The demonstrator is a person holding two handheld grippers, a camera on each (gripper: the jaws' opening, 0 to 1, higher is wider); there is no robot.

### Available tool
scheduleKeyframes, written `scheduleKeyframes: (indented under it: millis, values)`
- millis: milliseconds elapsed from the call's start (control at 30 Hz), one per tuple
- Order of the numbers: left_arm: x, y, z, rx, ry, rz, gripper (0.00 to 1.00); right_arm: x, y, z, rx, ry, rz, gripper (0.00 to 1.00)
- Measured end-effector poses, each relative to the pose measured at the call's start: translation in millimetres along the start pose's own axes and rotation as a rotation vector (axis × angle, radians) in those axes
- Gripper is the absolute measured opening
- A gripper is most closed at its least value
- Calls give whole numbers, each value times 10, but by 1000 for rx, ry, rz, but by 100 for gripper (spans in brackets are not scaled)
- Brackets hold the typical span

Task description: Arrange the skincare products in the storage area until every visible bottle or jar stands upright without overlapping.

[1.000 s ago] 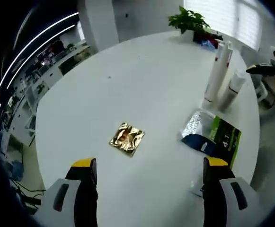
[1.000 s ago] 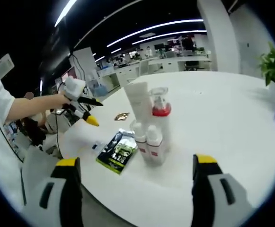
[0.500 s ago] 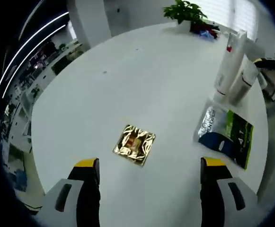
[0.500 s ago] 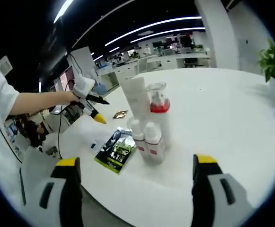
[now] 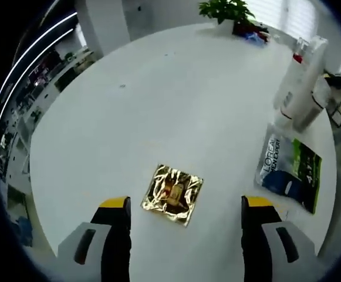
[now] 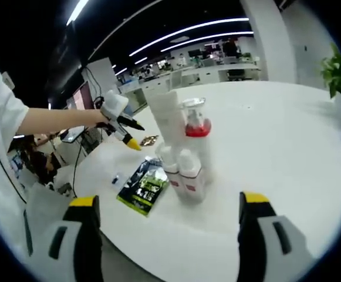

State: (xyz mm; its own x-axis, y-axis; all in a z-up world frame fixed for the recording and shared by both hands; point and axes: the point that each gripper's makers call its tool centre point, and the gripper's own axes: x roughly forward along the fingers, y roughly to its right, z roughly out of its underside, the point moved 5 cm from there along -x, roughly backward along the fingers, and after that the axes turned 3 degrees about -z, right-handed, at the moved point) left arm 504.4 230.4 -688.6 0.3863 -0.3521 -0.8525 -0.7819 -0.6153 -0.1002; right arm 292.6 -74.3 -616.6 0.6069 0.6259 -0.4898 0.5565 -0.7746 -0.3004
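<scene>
A crinkled gold foil sachet [image 5: 172, 194] lies flat on the round white table [image 5: 158, 106], just ahead of my open left gripper [image 5: 185, 212], whose jaws stand either side of it without touching. A black-and-green sachet [image 5: 289, 173] lies flat to the right. Behind it a cluster of upright white bottles [image 5: 302, 88] stands. In the right gripper view the same cluster [image 6: 182, 150] includes a tall white tube, a red-collared clear-capped bottle [image 6: 197, 128] and small white bottles. My right gripper [image 6: 164, 232] is open near the table edge, holding nothing. The left gripper [image 6: 122, 123] hovers over the gold sachet [image 6: 150, 140].
A potted plant [image 5: 226, 10] and small coloured items stand at the table's far edge. A person's arm [image 6: 53, 120] and white sleeve reach in from the left in the right gripper view. Office desks lie beyond the table. Bare table stretches left of the bottles.
The left gripper has moved forward and down toward the gold sachet, which now lies between its jaw tips. The right gripper has stayed almost still.
</scene>
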Motion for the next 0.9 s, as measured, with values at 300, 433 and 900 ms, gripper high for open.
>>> scheduleKeyframes:
  millis: [300,433,900]
  values:
    - [139,-82,-69,76,-59,42,67,7,36,60,23,-6,9,99]
    - [178,-92,-88,137,-94,69,64,14,51,70,31,-6,14,99]
    - [277,-73,-135,235,-163,121,56,37,80,107,53,-6,19,99]
